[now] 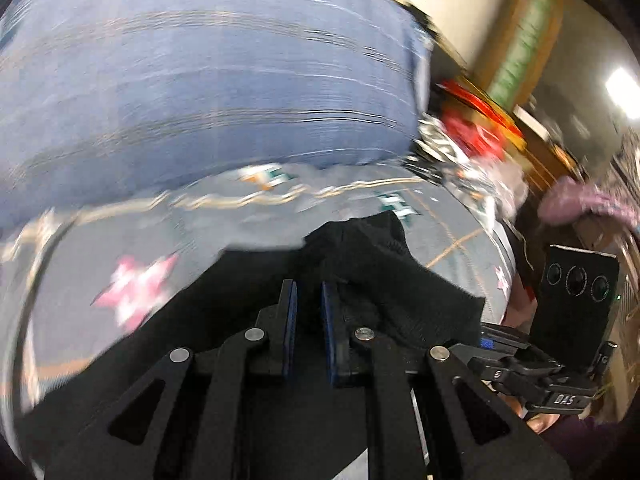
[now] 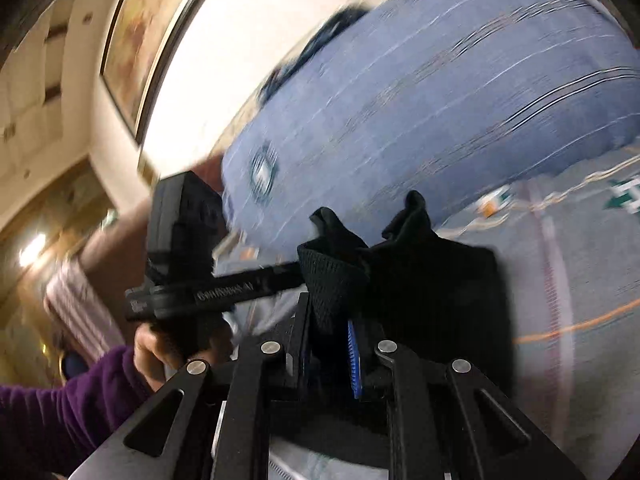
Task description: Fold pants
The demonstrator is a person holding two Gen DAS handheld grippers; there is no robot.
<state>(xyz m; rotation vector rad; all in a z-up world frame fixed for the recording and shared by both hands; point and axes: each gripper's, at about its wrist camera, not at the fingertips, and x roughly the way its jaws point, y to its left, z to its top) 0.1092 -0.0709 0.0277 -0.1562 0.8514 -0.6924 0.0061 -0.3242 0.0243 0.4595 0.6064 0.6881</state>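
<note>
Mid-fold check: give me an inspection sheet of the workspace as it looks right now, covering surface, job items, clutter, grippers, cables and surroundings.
Surface: grey patterned bedspread with pink star shapes; a blue striped pillow lies at its far side.
Job's things: black pants, bunched and lifted off the bedspread, held at two spots.
Clutter: red item beside the pillow, too blurred to identify.
Grippers: left hand-held gripper nearly closed, pants fabric bunched against its right finger, grip unclear; right hand-held gripper shut on the pants.
Cables: nothing seen.
Surroundings: framed picture on a pale wall; ceiling light; purple sleeve of the person.
</note>
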